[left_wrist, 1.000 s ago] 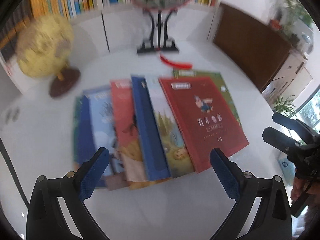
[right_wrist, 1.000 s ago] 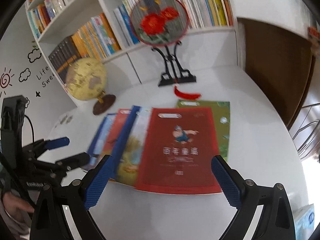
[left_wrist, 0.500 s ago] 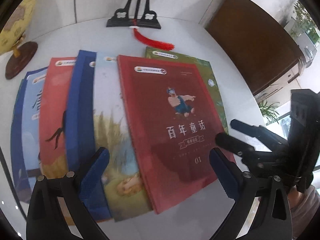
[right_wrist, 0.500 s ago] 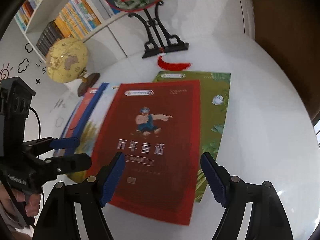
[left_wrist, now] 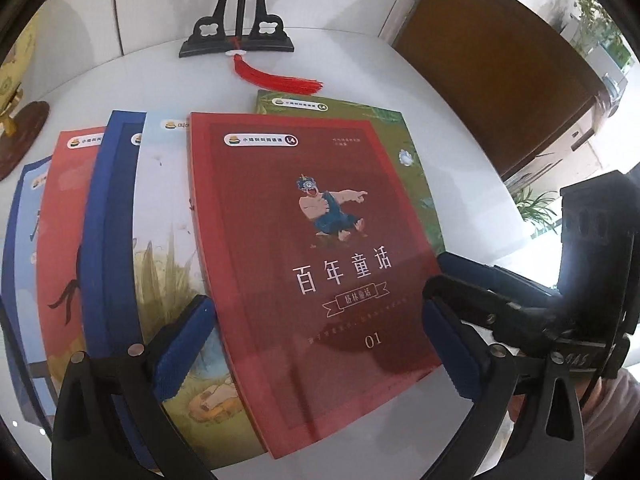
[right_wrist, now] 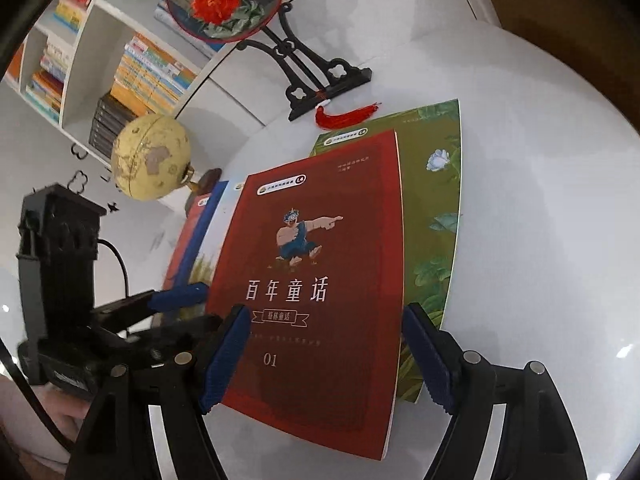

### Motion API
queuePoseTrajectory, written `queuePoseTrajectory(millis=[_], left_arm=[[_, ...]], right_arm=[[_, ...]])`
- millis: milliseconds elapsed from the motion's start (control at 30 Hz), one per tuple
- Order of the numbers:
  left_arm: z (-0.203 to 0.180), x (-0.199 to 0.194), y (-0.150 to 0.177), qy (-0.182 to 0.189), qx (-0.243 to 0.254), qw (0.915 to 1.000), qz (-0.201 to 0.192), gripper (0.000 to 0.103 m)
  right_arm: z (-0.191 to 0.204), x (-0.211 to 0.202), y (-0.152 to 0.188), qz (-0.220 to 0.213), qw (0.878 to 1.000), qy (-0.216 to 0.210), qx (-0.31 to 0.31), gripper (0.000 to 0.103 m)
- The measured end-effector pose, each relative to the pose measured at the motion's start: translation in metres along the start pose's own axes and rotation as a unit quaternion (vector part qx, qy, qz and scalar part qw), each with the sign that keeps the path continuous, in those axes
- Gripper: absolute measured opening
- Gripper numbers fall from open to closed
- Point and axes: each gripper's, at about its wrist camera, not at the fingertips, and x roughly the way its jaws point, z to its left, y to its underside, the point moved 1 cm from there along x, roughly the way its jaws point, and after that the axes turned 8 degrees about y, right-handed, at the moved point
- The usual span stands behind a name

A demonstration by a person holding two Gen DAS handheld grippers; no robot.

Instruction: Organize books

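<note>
The dark red book (right_wrist: pixel 316 280) is lying topmost on a fan of overlapping books on the white table (right_wrist: pixel 540 240), with the green book (right_wrist: pixel 436 216) showing at its 3 o'clock side. The right gripper (right_wrist: pixel 324 360) is straddling its near end, jaws having just been narrowing but gripping nothing, while the left gripper (left_wrist: pixel 316 348) is hovering wide and empty. Risk: closing flat on the thin cover may be pushing the book askew, or pinching the green one underneath along with it.

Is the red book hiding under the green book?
No, the red book lies on top and covers the left part of the green book.
</note>
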Motion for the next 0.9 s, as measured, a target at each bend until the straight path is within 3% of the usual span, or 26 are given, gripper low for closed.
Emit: queuePoseTrajectory(millis=[200,233,267,300,367,400,433,500,667,767,900], left_arm=[[0.017,-0.014,-0.003,0.068,-0.072,0.9950,-0.016,0.101],[0.013,-0.015,-0.003,0.097,-0.071,0.9925,-0.021,0.075],[0.007,-0.013,-0.003,0.155,-0.073,0.9852,-0.013,0.063],[-0.006,-0.005,-0.002,0.175,-0.066,0.9822,0.014,0.061],[-0.027,0.001,-0.002,0.100,0.001,0.9950,0.011,0.057],[-0.030,0.004,0.000,0.076,0.016,0.9968,0.016,0.057],[-0.028,0.005,0.002,0.071,0.010,0.9972,0.022,0.057],[-0.015,0.000,0.006,0.076,-0.019,0.9967,0.022,0.057],[0.022,-0.030,0.007,0.028,-0.054,0.9981,0.001,0.064],[0.050,-0.040,0.005,0.040,-0.082,0.9958,-0.008,0.064],[0.059,-0.051,0.003,0.020,-0.095,0.9951,-0.020,0.064]], right_arm=[[-0.018,-0.002,-0.001,-0.001,0.997,-0.047,0.058,0.072],[-0.017,-0.002,-0.001,0.000,0.997,-0.045,0.058,0.072],[-0.016,-0.002,-0.002,0.002,0.997,-0.042,0.057,0.072],[-0.015,0.000,-0.003,0.007,0.997,-0.048,0.058,0.065],[-0.012,0.008,-0.001,0.039,0.991,-0.101,0.081,0.036],[-0.009,0.012,0.003,0.053,0.989,-0.113,0.084,0.021],[-0.006,0.015,0.005,0.062,0.989,-0.108,0.078,0.022],[0.001,0.018,0.011,0.062,0.994,-0.061,0.060,0.021],[0.001,0.016,0.021,0.064,0.994,-0.042,0.080,0.022],[0.008,0.015,0.026,0.094,0.990,-0.060,0.088,0.022],[0.017,0.010,0.038,0.121,0.982,-0.072,0.124,0.024]])
